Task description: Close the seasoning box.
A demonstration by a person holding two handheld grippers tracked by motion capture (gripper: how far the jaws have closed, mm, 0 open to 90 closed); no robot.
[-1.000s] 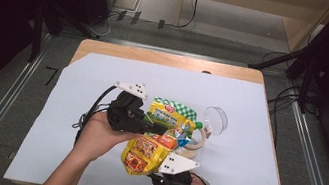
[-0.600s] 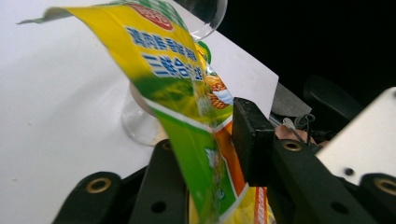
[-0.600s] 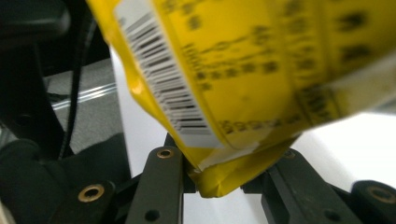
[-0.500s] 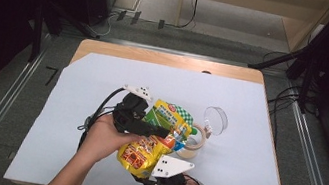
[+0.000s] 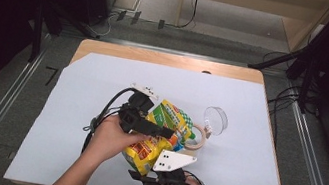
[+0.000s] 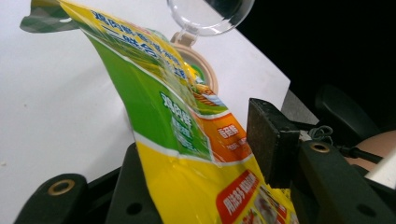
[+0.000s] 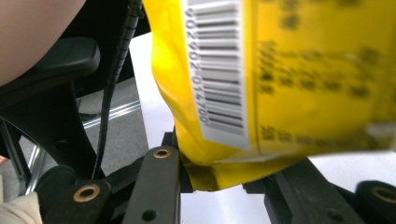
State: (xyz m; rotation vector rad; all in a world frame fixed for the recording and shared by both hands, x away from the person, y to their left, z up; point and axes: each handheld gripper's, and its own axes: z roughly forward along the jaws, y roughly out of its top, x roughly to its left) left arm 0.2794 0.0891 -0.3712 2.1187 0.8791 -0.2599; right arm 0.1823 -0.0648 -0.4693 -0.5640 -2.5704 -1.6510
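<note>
A yellow and green snack bag (image 5: pixel 167 123) is held up over the white sheet near the table's front. My left gripper (image 5: pixel 168 132) reaches in from the left across the bag's middle. In the left gripper view the bag (image 6: pixel 187 140) runs between the jaws of that gripper (image 6: pixel 205 163), which have just been opening; the right pad (image 6: pixel 268 140) stands clear of the film. My right gripper (image 5: pixel 147 167) comes from below. In the right gripper view it (image 7: pixel 219 175) pinches the bag's bottom seam (image 7: pixel 210 172) under the barcode.
A roll of tape (image 5: pixel 198 137) and a clear round lid (image 5: pixel 215 120) lie just right of the bag, and both the lid (image 6: pixel 210 14) and the tape (image 6: pixel 205 70) appear past the bag in the left gripper view. The white sheet (image 5: pixel 73 108) covers the wooden table (image 5: pixel 158 58).
The left gripper's jaws have widened around the bag. Both hands stayed almost where they were, and the bag still hangs from the right gripper.
</note>
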